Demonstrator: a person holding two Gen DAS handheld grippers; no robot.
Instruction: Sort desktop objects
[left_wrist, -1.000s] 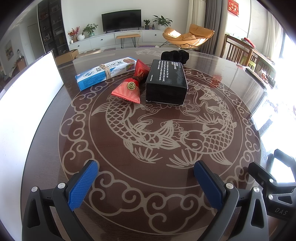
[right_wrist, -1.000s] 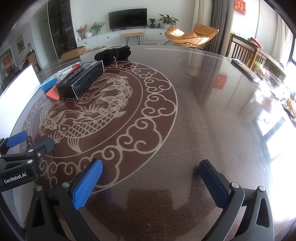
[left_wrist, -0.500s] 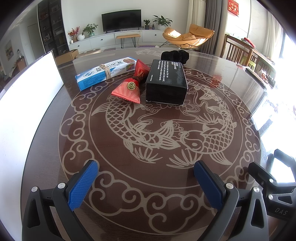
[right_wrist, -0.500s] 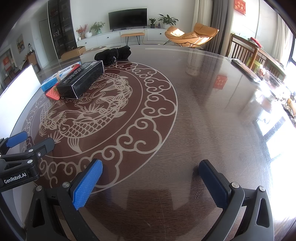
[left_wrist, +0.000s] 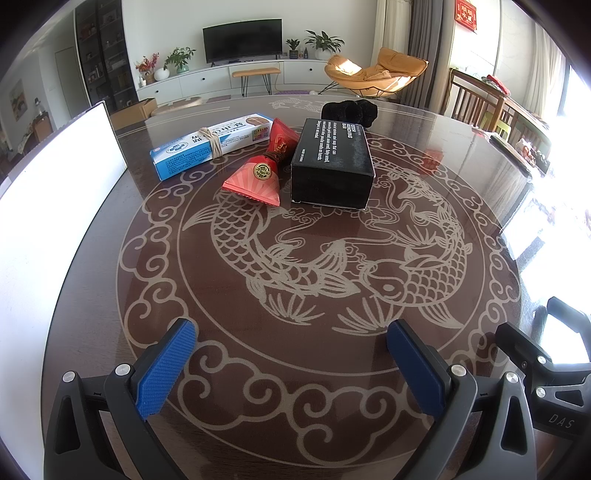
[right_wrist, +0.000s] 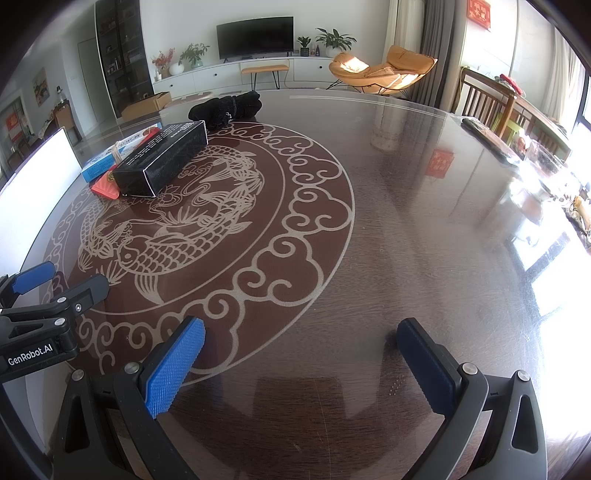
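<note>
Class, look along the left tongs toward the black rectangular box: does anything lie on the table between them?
Nothing visible does. Only bare patterned tabletop lies between the open left tongs and the black rectangular box. The red fan-shaped packet sits beside the box's left side, off that line.

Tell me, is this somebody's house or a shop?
Most likely a house, in the living and dining room. There is a television on a white cabinet, an orange lounge chair, potted plants, and a big round table with fish patterns.
</note>
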